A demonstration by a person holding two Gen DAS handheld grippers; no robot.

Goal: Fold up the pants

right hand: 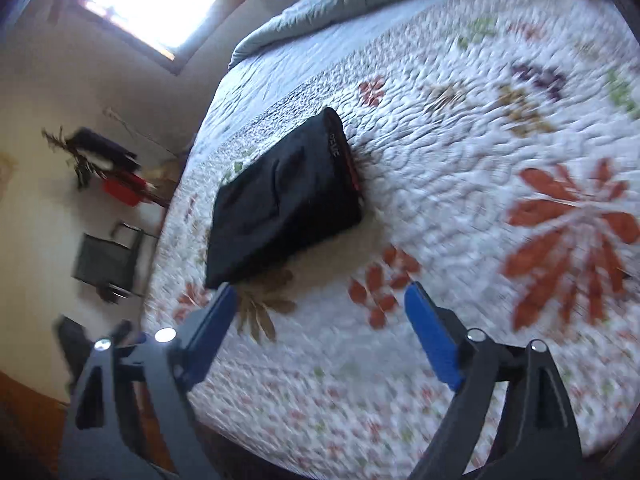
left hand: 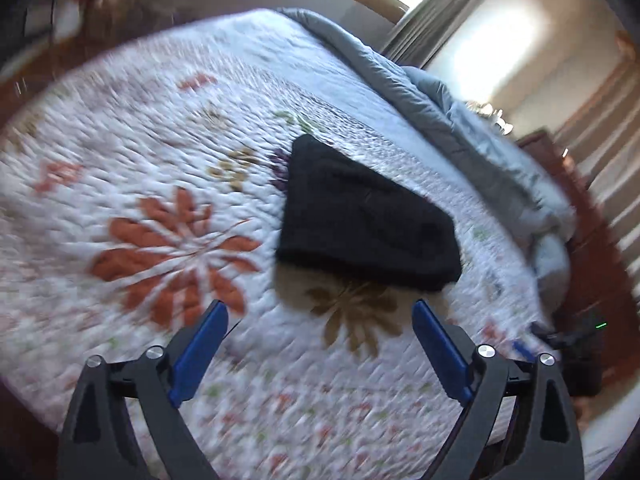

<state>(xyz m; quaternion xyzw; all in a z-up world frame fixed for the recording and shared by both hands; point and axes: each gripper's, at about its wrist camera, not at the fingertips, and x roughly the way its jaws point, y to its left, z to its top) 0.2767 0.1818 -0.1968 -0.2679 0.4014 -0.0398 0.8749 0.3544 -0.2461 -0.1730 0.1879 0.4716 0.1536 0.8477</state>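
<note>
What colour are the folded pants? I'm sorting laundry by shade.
Black, with a thin red strip along one edge; the pants show best in the right wrist view.

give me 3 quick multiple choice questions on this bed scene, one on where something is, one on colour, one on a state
1. Where do the pants lie?
A. on the floral quilt
B. on the floor
C. in the left tool

2. What colour are the pants?
A. white
B. black
C. orange

3. How do the two tools stand?
A. both shut on the pants
B. one open, one shut
C. both open, holding nothing

Answers: 1 A, the folded bundle rests on the quilt. 2 B, it shows black in both views. 3 C, the left tool and right tool have blue fingers spread wide with only quilt between them.
</note>
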